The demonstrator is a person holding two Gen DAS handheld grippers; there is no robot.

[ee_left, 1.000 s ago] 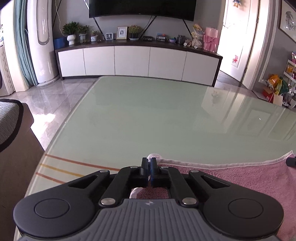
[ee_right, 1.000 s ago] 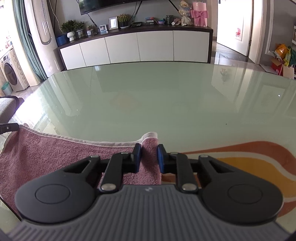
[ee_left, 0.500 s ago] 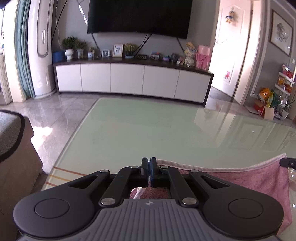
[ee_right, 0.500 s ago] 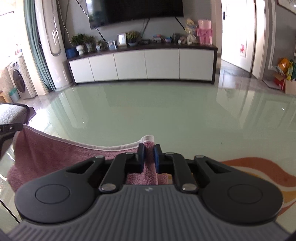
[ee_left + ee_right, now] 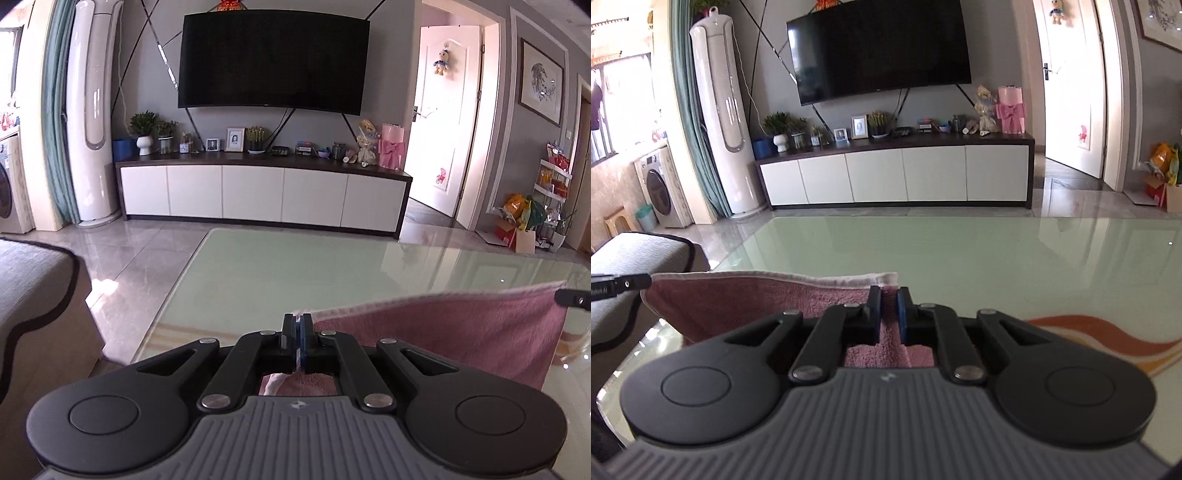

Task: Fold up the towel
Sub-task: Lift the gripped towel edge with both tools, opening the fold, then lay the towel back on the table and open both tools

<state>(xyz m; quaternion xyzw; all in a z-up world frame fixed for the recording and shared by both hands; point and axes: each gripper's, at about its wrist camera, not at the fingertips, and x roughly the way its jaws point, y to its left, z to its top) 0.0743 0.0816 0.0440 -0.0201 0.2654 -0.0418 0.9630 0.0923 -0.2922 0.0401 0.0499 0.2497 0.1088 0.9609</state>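
Left wrist view: left gripper (image 5: 297, 334) with jaws pinched tight on one corner of the pink towel (image 5: 443, 332). Cloth lifted off the glass surface (image 5: 295, 273), white-hemmed top edge running taut to the right, where the tip of the right gripper (image 5: 572, 298) grips the far corner. Lower part hanging toward the near edge of the surface.

Right wrist view: right gripper (image 5: 889, 314) with jaws narrow, just closed further, clamped on a ridge of towel (image 5: 757, 302) between the pads. Hem stretched left to the tip of the left gripper (image 5: 620, 283). Orange-patterned corner of the surface (image 5: 960, 251) bare at right.

Step in hand, judged: both near corners gripped and raised, ready for the first fold. Next move calls for carrying both corners forward together toward the far edge, hem kept level and taut, then lowering onto the opposite hem before letting go.
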